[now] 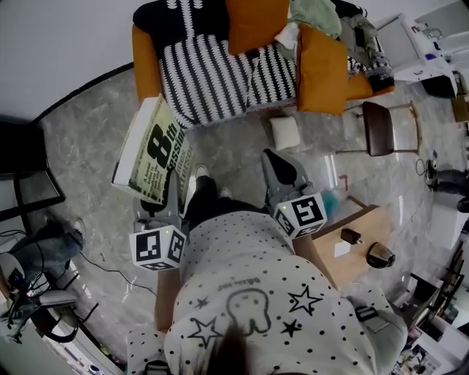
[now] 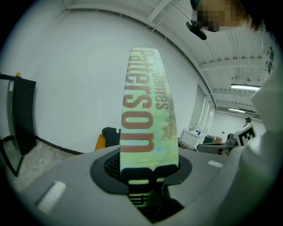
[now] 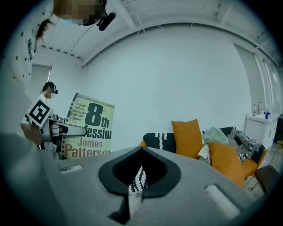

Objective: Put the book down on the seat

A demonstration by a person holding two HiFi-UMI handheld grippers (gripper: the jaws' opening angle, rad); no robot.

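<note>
A pale green paperback book [image 1: 154, 150] stands upright in my left gripper [image 1: 167, 196], whose jaws are shut on its lower edge. In the left gripper view the book's spine [image 2: 148, 114] rises straight out of the gripper [image 2: 149, 176]. Ahead is an orange sofa whose seat is covered by a black-and-white striped blanket [image 1: 205, 73]; the book is short of it, over the floor. My right gripper [image 1: 284, 172] hangs beside the left, shut with nothing in it. Its own view shows the gripper [image 3: 140, 176], the book's cover [image 3: 90, 130] at the left and the sofa [image 3: 154, 139] beyond.
Orange cushions [image 1: 322, 69] and loose clothes [image 1: 315, 15] fill the sofa's right half. A white box [image 1: 284, 133] lies on the marble floor in front. A brown chair [image 1: 379, 128] and a wooden table [image 1: 352, 245] stand to the right, a black stand [image 1: 29, 194] and cables to the left.
</note>
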